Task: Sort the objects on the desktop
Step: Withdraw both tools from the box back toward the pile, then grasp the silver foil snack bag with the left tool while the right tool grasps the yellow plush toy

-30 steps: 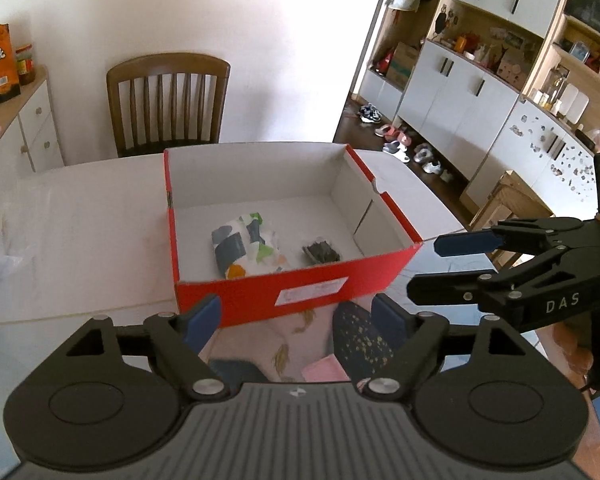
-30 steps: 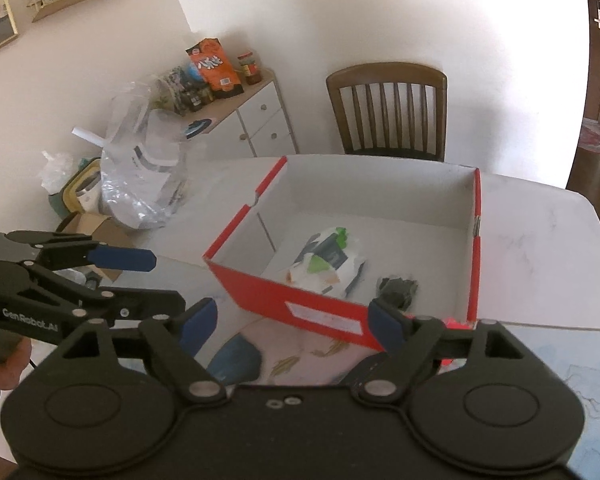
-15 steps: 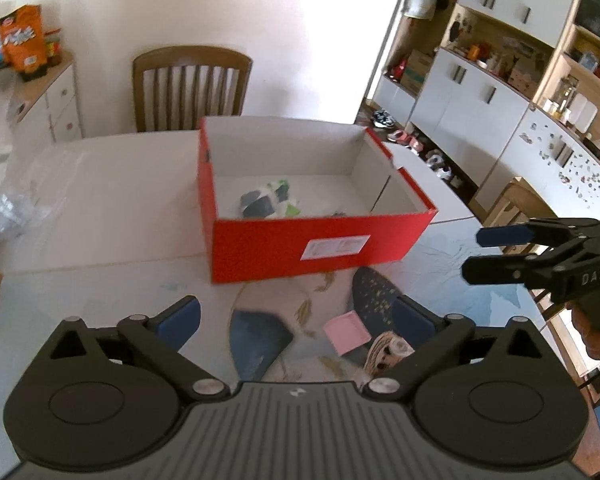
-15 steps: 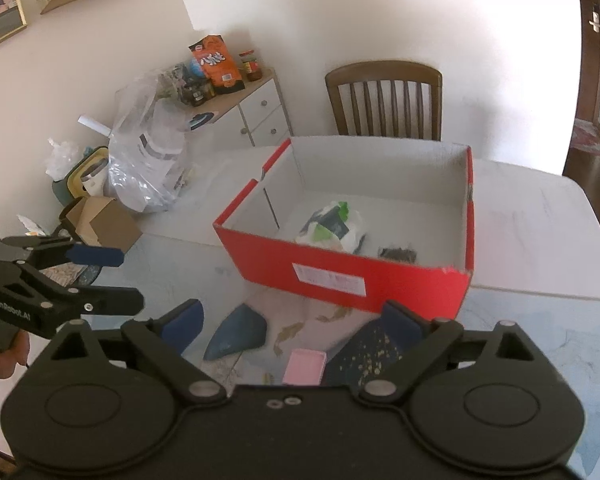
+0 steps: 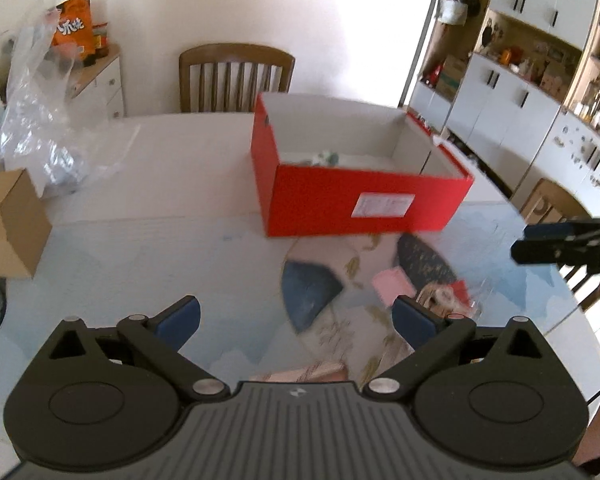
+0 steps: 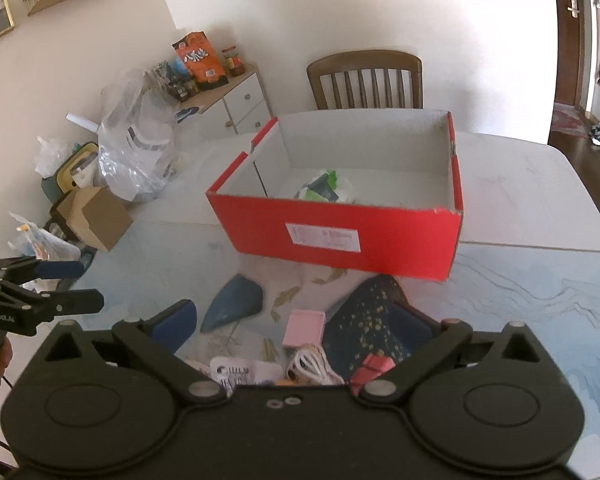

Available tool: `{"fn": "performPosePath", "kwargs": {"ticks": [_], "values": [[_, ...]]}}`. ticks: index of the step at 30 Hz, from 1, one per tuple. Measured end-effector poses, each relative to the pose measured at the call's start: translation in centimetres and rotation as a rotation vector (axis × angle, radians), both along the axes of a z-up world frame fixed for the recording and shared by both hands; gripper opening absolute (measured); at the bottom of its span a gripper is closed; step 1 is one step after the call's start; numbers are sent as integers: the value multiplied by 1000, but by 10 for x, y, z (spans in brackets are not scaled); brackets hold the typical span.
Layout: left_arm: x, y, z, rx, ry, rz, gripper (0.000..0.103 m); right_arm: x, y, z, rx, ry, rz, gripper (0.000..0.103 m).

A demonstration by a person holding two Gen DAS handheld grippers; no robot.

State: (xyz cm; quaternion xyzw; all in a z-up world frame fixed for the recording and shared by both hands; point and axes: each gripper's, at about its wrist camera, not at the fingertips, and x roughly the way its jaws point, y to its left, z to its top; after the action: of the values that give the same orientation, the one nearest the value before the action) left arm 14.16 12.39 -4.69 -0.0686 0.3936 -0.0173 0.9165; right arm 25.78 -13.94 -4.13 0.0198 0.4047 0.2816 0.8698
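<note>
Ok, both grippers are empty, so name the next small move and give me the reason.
Probably lower the right gripper onto the pink box and close on it. Both the right and the left gripper have just opened wide with nothing between the fingers. The pink box lies loose on the table, right ahead of the right gripper, while the red box already holds a packet.

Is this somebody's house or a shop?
Most likely a home's dining room: a wooden chair at a big table, snack bags on a sideboard, and shoes on the floor by white cupboards.
</note>
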Motion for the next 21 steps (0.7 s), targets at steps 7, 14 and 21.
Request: {"fn": "performPosePath", "kwargs": {"ticks": [7, 14, 21], "values": [[-15, -16, -31, 70, 48, -33, 103, -23, 0, -19, -50, 0, -27, 102], [-19, -30, -51, 97, 90, -69, 103, -36, 4, -43, -92, 21, -40, 102], [-17, -37, -68, 106, 128, -84, 103, -39, 8, -60, -93, 62, -55, 99]]}}
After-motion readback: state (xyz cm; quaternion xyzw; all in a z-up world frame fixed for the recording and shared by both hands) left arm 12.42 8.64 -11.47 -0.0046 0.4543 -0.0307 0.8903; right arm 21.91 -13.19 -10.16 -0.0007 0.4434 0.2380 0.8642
